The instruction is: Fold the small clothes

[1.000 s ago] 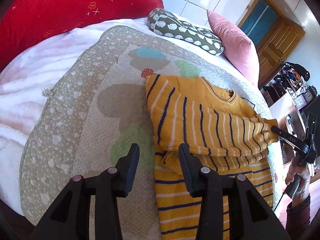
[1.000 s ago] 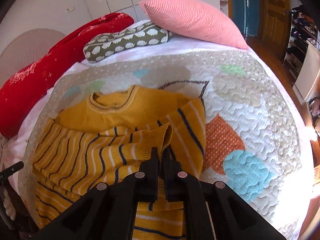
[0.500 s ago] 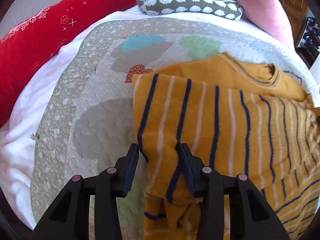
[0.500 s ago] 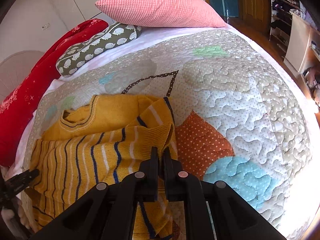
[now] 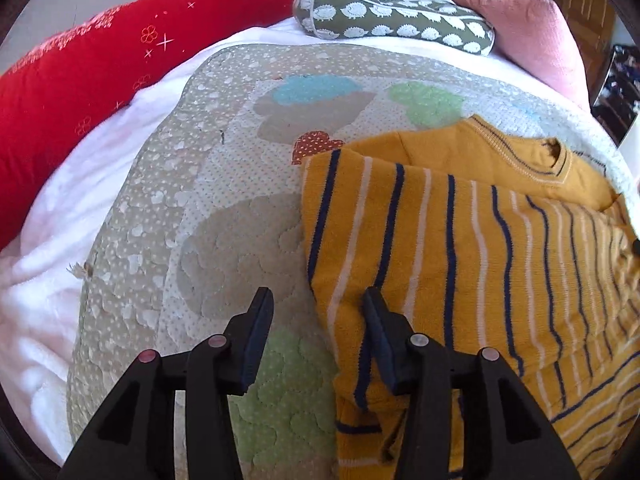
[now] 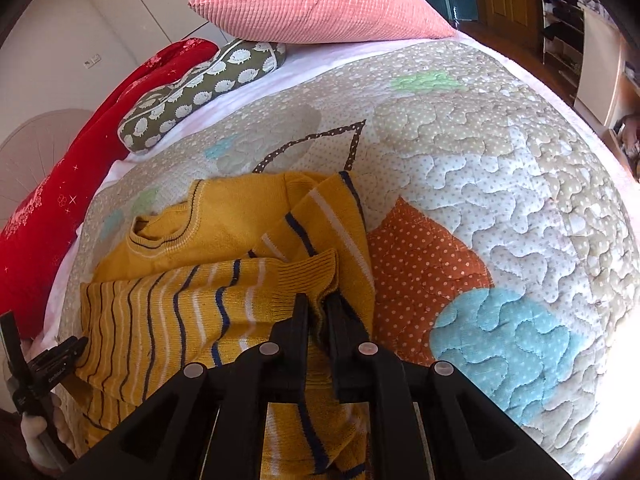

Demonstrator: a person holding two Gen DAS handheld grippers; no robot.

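Observation:
A small mustard-yellow sweater [image 5: 460,248] with navy and white stripes lies on a quilted play mat [image 5: 224,240] on a bed. One striped sleeve is folded across its chest. My left gripper [image 5: 316,312] is open, its jaws either side of the sweater's left folded edge. My right gripper [image 6: 318,308] is shut on the ribbed cuff of the sleeve [image 6: 304,276], holding it over the sweater [image 6: 224,236] body. The left gripper also shows at the right wrist view's lower left [image 6: 44,364].
A red bolster [image 5: 80,76], a green hedgehog-print pillow [image 5: 396,20] and a pink pillow [image 6: 316,4] lie along the bed's head. The mat [image 6: 500,184] stretches to the right of the sweater. A wooden door and shelves stand beyond the bed.
My left gripper has swung in toward the sweater's left folded edge, staying open. My right gripper has kept hold of the cuff and drawn the sleeve a little further across the sweater.

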